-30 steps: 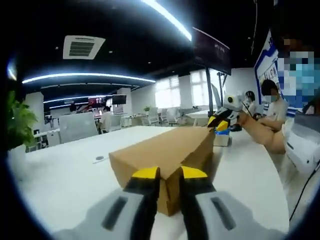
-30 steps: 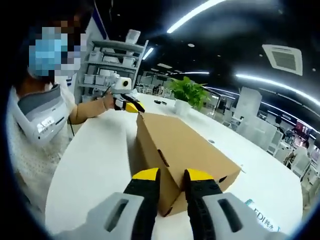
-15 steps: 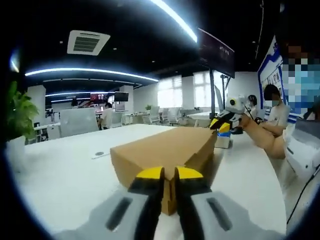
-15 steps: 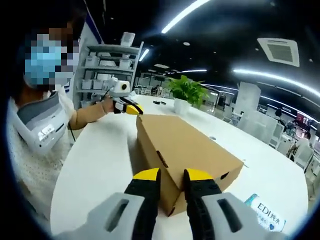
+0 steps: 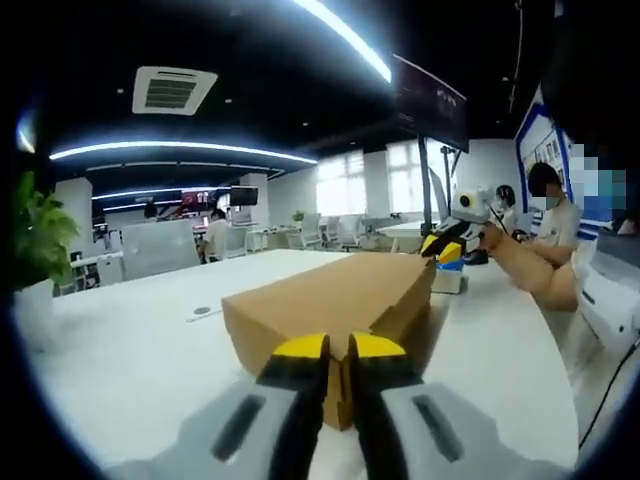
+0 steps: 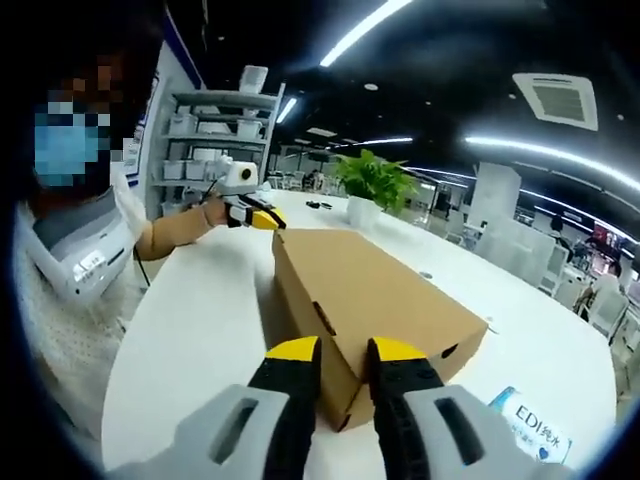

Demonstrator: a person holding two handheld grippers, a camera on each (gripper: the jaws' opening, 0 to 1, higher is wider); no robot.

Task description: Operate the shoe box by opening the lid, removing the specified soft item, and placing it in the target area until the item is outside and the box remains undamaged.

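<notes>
1. Open-plan office bkgd: ceiling light strips, ceiling vent [image 5: 172,90], desks and seated people far off; shelving unit [image 6: 210,135] in right gripper view.
2. White table [image 5: 130,370] carries all items; person's sleeve [image 6: 70,300] at its edge in right gripper view.
3. Shoe box [image 5: 325,300] (plain brown cardboard) lies flat on table, lid closed, approx. mid-surface. Right gripper view shows one long side with a slot cut-out and a round hole in the near end face.
4. Potted plant [image 6: 375,185] stands on table beyond box's far end; its leaves also show at left edge of left gripper view.
5. Left gripper [image 5: 338,350]: yellow-tipped jaws nearly together, narrow gap, at near corner of box. Cannot tell whether they pinch the cardboard or only sit in front of it.
6. Right gripper [image 6: 343,352]: jaws slightly apart, at opposite corner of box, corner edge showing between tips; actual grip cannot be confirmed.
7. Each gripper shows small in the other's view, at box's far corner.
8. Blue-white label [image 6: 530,420] lies on table near box, right gripper view.
</notes>
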